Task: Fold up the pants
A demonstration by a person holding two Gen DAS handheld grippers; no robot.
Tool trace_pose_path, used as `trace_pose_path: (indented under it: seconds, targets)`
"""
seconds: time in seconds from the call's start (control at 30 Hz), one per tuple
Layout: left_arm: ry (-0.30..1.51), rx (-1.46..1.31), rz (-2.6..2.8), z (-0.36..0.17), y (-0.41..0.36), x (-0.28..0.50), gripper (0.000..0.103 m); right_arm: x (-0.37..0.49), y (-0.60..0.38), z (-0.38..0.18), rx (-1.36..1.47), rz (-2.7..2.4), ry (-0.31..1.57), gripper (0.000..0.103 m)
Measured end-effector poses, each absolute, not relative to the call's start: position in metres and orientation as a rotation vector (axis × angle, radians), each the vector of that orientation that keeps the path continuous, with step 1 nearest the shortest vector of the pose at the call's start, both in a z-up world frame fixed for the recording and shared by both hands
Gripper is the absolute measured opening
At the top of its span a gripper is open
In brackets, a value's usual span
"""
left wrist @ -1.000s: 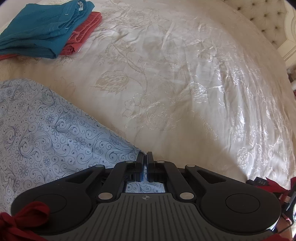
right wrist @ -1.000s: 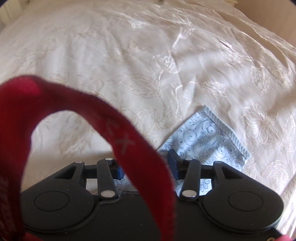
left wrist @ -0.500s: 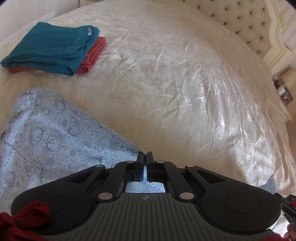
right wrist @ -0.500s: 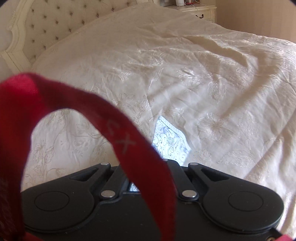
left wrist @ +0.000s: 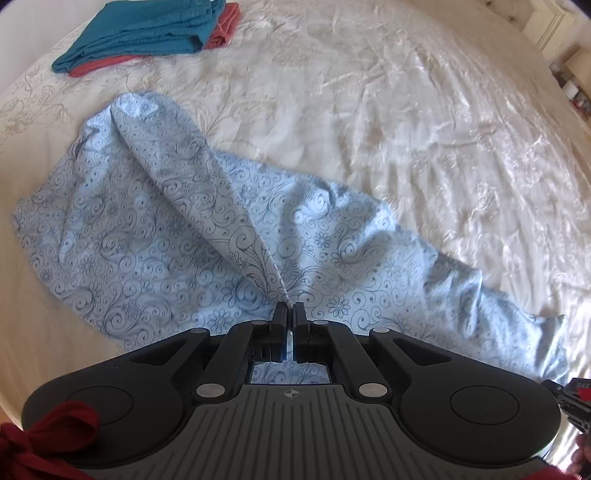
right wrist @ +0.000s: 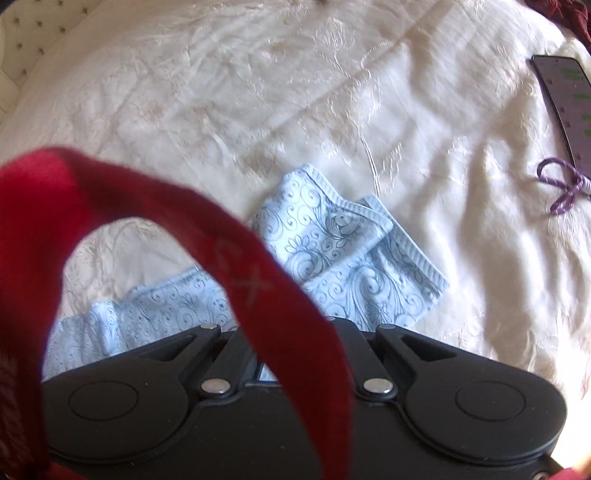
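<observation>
Pants [left wrist: 229, 229] of pale blue printed cloth lie spread on the bedspread [left wrist: 406, 110] ahead of the left gripper [left wrist: 289, 306], reaching out to its left and trailing off to its right toward the leg ends. Its two fingers stand pressed together on a raised ridge of the fabric, which rises in a taut crease from the fingertips away toward the far left. Beyond the pants, well ahead and to the left, sits a folded stack of teal and coral garments [left wrist: 147, 33].

Further right, the right gripper [right wrist: 291, 325] is over the hemmed cuffs [right wrist: 354, 243], which lie doubled just ahead of it with more cloth running off to its left. A red strap [right wrist: 207, 236] crosses the lens and hides the fingertips, so I cannot tell whether they are apart or clamped on the cloth. Far off to its right lie a dark remote-like device [right wrist: 565, 99] and a purple cord [right wrist: 561, 184].

My reading is that the step in hand is the lengthwise fold: one leg being carried over the other, with the cloth lifted at mid-length and at the cuffs. The next move calls for both tools travelling together, keeping the fabric taut between them, laying seams and hems edge on edge, and letting go only once the layers lie flat.
</observation>
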State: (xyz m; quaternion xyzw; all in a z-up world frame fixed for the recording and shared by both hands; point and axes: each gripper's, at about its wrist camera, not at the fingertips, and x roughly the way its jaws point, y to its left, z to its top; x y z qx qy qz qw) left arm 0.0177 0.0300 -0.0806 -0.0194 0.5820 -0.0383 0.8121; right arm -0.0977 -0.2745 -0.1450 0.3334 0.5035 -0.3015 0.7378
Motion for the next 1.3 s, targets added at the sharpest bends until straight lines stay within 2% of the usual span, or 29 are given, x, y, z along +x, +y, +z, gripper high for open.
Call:
trace_pose_path:
  seconds: [0.13, 0.17, 0.2, 0.23, 0.5, 0.57, 0.6, 0.8, 1.0, 1.03, 1.13, 1.17, 1.2, 1.3]
  targets:
    - [1.257, -0.042, -0.069, -0.087, 0.033, 0.012, 0.002, -0.111, -0.279, -0.141, 0.723, -0.677, 1.072, 0.019]
    - [1.245, -0.041, -0.072, -0.085, 0.033, 0.011, 0.002, -0.117, -0.283, -0.137, 0.742, -0.683, 1.033, 0.026]
    - [1.237, -0.036, -0.075, -0.083, 0.033, 0.011, 0.002, -0.123, -0.287, -0.134, 0.751, -0.696, 1.003, 0.041]
    - [1.228, -0.029, -0.076, -0.082, 0.032, 0.009, 0.002, -0.126, -0.291, -0.136, 0.756, -0.710, 0.981, 0.050]
    - [1.216, -0.006, -0.049, -0.084, 0.025, 0.008, 0.002, -0.124, -0.316, -0.153, 0.796, -0.720, 0.922, 0.047]
    - [1.214, -0.004, -0.042, -0.084, 0.024, 0.008, 0.002, -0.122, -0.318, -0.154, 0.787, -0.730, 0.918, 0.027]
    - [1.209, -0.002, -0.041, -0.082, 0.025, 0.008, 0.002, -0.121, -0.317, -0.150, 0.763, -0.734, 0.921, 0.006]
    - [1.145, 0.016, -0.041, -0.060, 0.025, -0.001, 0.002, -0.138, -0.297, -0.097, 0.586, -0.688, 0.830, 0.006]
    - [1.240, 0.030, 0.001, -0.085, 0.032, -0.013, 0.002, -0.144, -0.308, -0.148, 0.639, -0.704, 1.012, 0.008]
    - [1.255, 0.024, 0.002, -0.087, 0.034, -0.014, 0.002, -0.147, -0.308, -0.153, 0.645, -0.717, 1.046, 0.014]
    - [1.242, 0.014, 0.004, -0.078, 0.043, -0.020, 0.003, -0.149, -0.305, -0.149, 0.637, -0.758, 1.060, 0.019]
    - [1.235, 0.015, 0.006, -0.075, 0.046, -0.021, 0.003, -0.150, -0.302, -0.144, 0.618, -0.774, 1.064, 0.023]
    - [1.229, 0.011, 0.009, -0.070, 0.050, -0.021, 0.003, -0.151, -0.299, -0.137, 0.597, -0.791, 1.059, 0.032]
    - [1.216, -0.015, 0.029, -0.060, 0.066, -0.013, 0.003, -0.153, -0.289, -0.114, 0.544, -0.808, 1.005, 0.035]
